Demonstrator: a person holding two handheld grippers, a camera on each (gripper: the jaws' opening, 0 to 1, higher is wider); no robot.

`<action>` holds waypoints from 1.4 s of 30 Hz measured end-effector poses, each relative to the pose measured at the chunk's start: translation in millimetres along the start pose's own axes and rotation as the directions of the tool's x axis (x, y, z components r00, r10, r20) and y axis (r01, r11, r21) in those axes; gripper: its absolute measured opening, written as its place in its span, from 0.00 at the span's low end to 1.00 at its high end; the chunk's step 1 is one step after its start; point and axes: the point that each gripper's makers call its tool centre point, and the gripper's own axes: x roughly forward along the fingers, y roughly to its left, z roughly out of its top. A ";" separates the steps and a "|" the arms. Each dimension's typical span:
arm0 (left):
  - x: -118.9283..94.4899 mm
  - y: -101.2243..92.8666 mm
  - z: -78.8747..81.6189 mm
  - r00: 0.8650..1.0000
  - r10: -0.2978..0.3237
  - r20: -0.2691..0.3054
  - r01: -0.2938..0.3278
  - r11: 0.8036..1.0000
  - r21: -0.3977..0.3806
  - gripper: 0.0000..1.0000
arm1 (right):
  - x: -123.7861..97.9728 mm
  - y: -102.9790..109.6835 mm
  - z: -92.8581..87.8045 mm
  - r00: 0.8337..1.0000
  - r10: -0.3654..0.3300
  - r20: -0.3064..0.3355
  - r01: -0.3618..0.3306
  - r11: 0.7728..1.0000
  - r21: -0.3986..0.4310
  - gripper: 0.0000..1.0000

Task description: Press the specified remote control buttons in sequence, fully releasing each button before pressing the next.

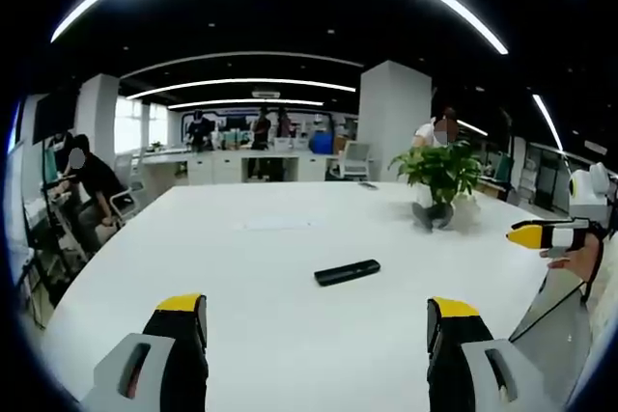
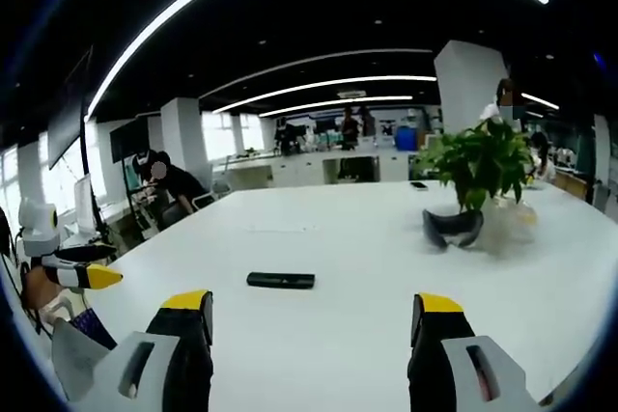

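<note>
Remote control on white table, both grippers held back, no button yet under contact.

Item: black remote control (image 1: 347, 272), lying flat on the white table (image 1: 270, 335), well apart from either tool; in the right gripper view it is seen ahead of and slightly left of the jaws. Left gripper (image 1: 317, 327): jaws spread wide, nothing held. Right gripper (image 2: 314, 323): jaws likewise spread wide, nothing held; its yellow tip is also seen entering the left gripper view at the right edge. Potted plant (image 2: 476, 180) recorded beyond the remote, apart from it. Progress is judged at the outset: no press is shown, and the full button sequence appears left to do. No brand, label or writing can be read; button markings are too small to tell.
</note>
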 end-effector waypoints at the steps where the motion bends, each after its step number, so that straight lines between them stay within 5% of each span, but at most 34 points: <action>1: 0.5 0.4 0.4 1.000 0.001 0.001 -0.001 1.000 -0.001 0.98 | 0.2 0.0 0.1 1.000 0.000 -0.001 0.000 1.000 -0.001 0.84; 27: 2.5 11.0 5.6 1.000 -0.002 0.013 0.002 1.000 0.007 0.98 | -1.9 0.1 0.3 1.000 -0.030 0.000 0.030 0.999 -0.013 0.83; 42: 3.8 7.7 -1.7 0.999 -0.021 -0.030 0.021 1.000 0.020 0.99 | -0.5 1.2 -3.6 1.000 -0.021 -0.022 0.021 1.000 -0.018 0.83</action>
